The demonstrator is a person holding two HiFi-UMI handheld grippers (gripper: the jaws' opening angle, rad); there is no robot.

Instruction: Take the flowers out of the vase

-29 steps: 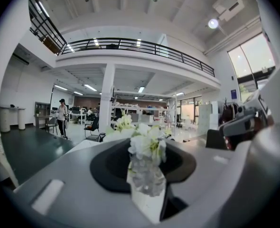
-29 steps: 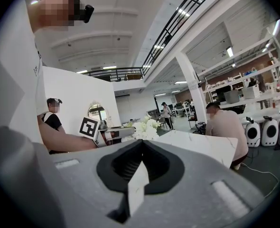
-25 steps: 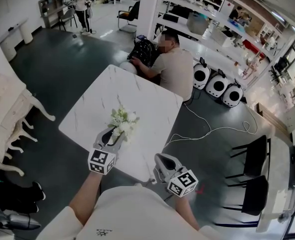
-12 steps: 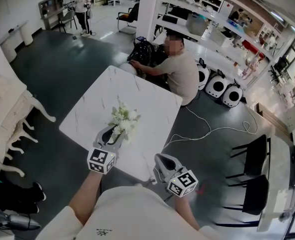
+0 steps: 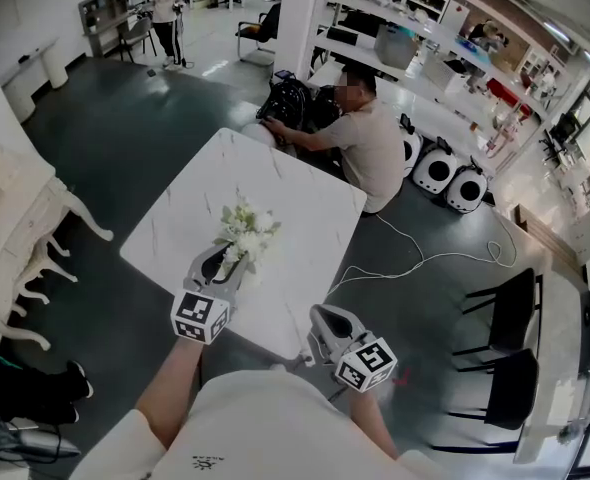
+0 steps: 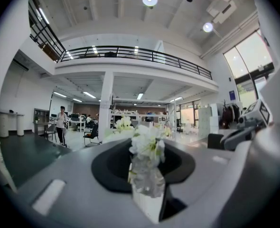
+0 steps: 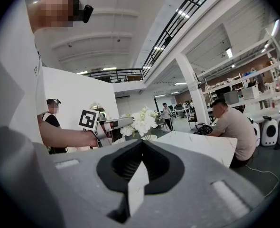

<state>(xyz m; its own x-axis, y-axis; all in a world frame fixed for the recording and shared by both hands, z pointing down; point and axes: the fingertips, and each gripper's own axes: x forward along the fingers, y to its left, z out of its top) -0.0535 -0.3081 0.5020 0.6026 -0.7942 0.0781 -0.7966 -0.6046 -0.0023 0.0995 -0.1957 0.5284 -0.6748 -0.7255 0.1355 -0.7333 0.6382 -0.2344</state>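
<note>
A bunch of white flowers [image 5: 247, 230] with green leaves stands over the near part of the white marble table [image 5: 295, 203]. My left gripper [image 5: 225, 260] is shut on the lower part of the bunch. In the left gripper view the blooms [image 6: 147, 144] and the pale stems [image 6: 147, 182] sit squeezed between the jaws. In the right gripper view the flowers [image 7: 141, 121] show beside the left gripper [image 7: 112, 123], with a pale vase rim [image 7: 149, 137] just under them. The rest of the vase is hidden. My right gripper [image 5: 323, 320] hangs off the table's near corner, shut and empty.
A person [image 5: 370, 143] sits at the table's far side beside a black bag [image 5: 287, 100]. A white cable [image 5: 425, 258] runs over the dark floor on the right, near black chairs [image 5: 505, 348]. Ornate white furniture [image 5: 15, 228] stands at the left. Another person [image 5: 165, 8] stands far off.
My left gripper and the flowers have risen slightly. The seated person has shifted a little to the right. The right gripper has kept still.
</note>
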